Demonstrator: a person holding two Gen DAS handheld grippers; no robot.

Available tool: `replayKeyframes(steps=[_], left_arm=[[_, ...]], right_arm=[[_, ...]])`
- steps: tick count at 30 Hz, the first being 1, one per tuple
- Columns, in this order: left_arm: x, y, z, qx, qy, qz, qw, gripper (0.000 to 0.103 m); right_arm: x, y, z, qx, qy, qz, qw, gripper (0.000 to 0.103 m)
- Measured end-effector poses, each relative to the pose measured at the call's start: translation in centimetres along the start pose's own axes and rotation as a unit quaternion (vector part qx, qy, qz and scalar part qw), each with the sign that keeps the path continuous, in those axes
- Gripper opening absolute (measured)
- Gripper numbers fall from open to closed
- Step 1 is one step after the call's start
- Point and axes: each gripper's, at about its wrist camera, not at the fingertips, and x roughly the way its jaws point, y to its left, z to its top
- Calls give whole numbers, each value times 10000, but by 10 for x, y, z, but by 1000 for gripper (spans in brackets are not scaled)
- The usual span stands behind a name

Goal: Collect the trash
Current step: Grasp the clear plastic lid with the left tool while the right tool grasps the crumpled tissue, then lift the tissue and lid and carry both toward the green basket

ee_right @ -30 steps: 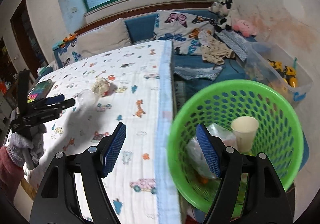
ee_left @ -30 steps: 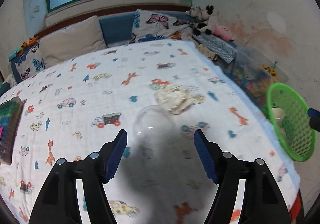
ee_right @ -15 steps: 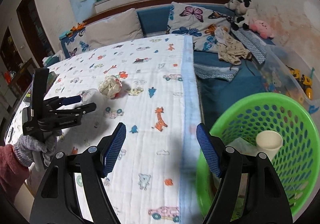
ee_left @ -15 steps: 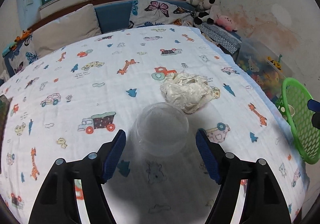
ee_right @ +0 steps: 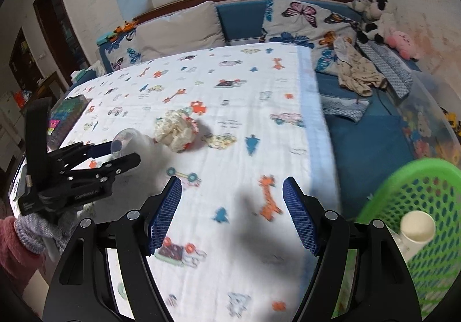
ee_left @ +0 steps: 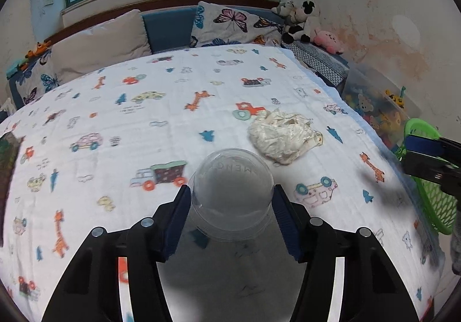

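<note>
A bed fills the room under a wide window, covered by a white sheet (ee_left: 121,166) printed with cars, giraffes and trees; pillows lean along its far edge and soft toys sit in the far right corner. At the sheet's left edge lies a dark, colourful book (ee_right: 67,116).

Toward the middle of the sheet, the left gripper (ee_left: 232,211) reaches down over a clear plastic cup (ee_left: 230,195) that lies on its side with its round base facing the camera. The cup sits between the two blue pads (ee_left: 175,221), and the jaws are closing on it: each pad stands right at the cup's side, though whether they already press on it is hard to tell. In the right wrist view the same gripper (ee_right: 115,155) is seen from the side, held by a gloved hand (ee_right: 43,224) in a pink sleeve, its fingers on either side of the cup (ee_right: 128,140).

Just right of the cup, apart from it, lies a crumpled wad of whitish paper (ee_left: 283,136).

Further right, the right gripper (ee_right: 232,215) hovers over the sheet near its right edge, jaws wide apart with nothing between them.

Beyond the right edge stands a green mesh basket (ee_right: 432,192) holding a white paper cup (ee_right: 417,227).
</note>
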Motion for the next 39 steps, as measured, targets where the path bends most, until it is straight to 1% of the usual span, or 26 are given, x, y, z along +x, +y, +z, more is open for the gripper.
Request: replayKeyframes(steps=[8,14,21,28,30,31,32,35,39], left_arm=[[-30,24,-12,-187,-16,127,9997,56],[-48,37,-24,-350,-38,158,9993,56],[-65,42,-36,-406,-125,124,9990,56],[-74,46,-44,-401,-165,140,9990,56],[-75,48,-45,-417,-155,144,9989,56],[-75,48,-46,-426,-150,155,9989,56],[-76,49,-46,-436,-151,157,9988,56],[-77,50,-49,-469,-149,151,9987,56],[-80,47,-51,-467,-146,117,9987,56]], right_arm=[[35,34,18,-270,122,266,9992,73],[60,53,31,-340,194,395,9985,73],[93,62,40,-221,308,369,9986,73],[111,65,46,-20,367,378,9986,73],[115,65,46,10,398,385,9985,70],[116,65,46,5,400,341,9986,64],[117,65,45,5,406,332,9986,61],[113,65,44,-7,329,322,9989,57],[103,67,40,-78,259,237,9994,56]])
